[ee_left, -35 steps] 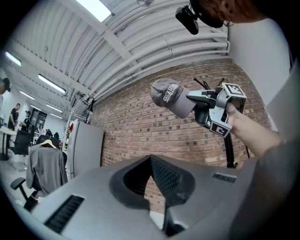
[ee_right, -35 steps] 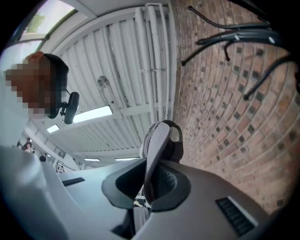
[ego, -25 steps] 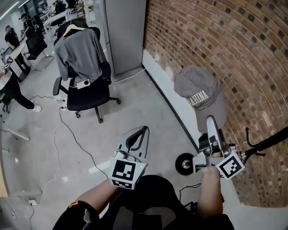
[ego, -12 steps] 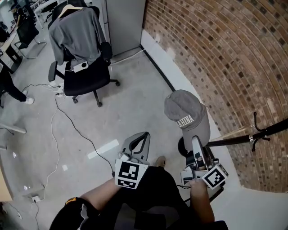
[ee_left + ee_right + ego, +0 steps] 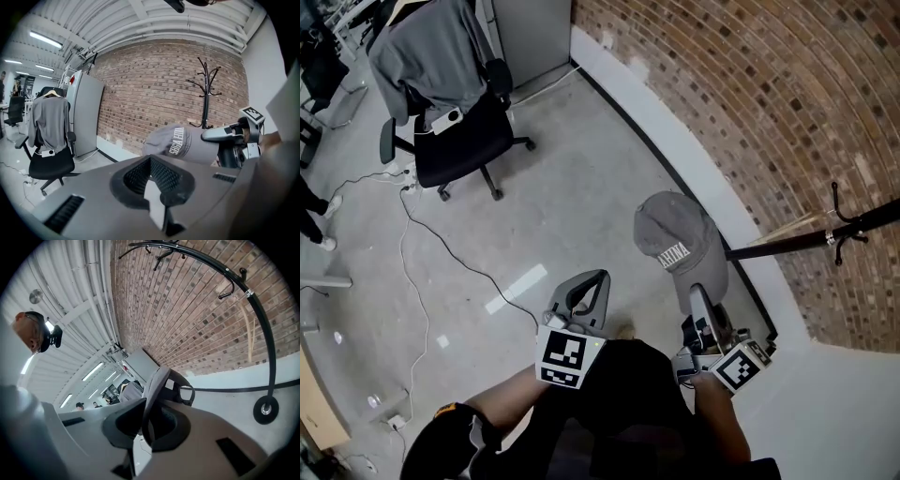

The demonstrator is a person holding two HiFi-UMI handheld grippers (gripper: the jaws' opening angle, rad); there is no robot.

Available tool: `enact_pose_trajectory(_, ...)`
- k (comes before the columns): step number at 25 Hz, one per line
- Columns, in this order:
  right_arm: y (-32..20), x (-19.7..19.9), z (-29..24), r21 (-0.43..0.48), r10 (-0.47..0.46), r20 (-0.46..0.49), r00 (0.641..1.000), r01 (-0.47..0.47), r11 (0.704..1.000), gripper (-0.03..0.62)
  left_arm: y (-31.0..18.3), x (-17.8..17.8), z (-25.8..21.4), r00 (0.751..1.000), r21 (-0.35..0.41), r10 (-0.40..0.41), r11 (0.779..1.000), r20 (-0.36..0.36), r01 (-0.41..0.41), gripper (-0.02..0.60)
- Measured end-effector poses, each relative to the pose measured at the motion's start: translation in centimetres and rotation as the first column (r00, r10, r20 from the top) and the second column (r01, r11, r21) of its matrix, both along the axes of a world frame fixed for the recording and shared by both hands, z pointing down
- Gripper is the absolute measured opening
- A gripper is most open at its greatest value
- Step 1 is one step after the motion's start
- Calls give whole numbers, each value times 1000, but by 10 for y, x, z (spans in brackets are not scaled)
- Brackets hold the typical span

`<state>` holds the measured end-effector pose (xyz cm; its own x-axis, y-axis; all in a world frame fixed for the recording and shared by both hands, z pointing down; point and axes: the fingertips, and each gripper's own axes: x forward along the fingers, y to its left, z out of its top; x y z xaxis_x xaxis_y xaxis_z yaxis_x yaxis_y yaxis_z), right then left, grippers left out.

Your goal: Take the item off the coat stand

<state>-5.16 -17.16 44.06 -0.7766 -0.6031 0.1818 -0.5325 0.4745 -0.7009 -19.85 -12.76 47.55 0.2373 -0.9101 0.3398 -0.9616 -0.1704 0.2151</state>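
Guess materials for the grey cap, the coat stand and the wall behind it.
Cap: soft woven fabric, likely cotton, matte grey; the crown dents and the white lettering looks stitched.
Coat stand: probably metal tube, black with slight sheen; thin pole, curved hooks.
Wall: brick, rough matte red-brown; mortar joints show.

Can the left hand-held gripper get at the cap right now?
Probably yes. The cap, clamped by the right hand-held gripper, is off the stand, and only open floor shows between it and the left hand-held gripper. Its jaws are together, so they would need opening first.
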Motion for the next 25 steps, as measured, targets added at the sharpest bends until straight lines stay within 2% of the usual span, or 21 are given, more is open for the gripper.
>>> enact_pose_trajectory(7, 33, 47, 0, 12, 63, 10, 998, -63, 998, 31, 18, 51, -10, 997, 11, 76, 997, 19, -76, 25)
enact_pose_trajectory(9, 46, 65, -3, 28, 75, 45, 996, -77, 997, 31, 27, 74, -16, 995, 18, 94, 995, 27, -94, 25)
enact_pose_trajectory(14, 92, 121, 1, 62, 93, 47, 995, -96, 993, 31, 64, 137, -22, 990, 22, 125, 992, 69, -127, 25)
enact_pose_trajectory(19, 142, 165, 2, 92, 77, 57, 995, -82, 992, 31, 119, 173, -29, 992, 23, 70, 997, 101, -73, 25)
enact_pose_trajectory(25, 187, 198, 2, 111, 46, 89, 995, -56, 992, 31, 179, 192, -26, 991, 13, -11, 1000, 132, 10, 25)
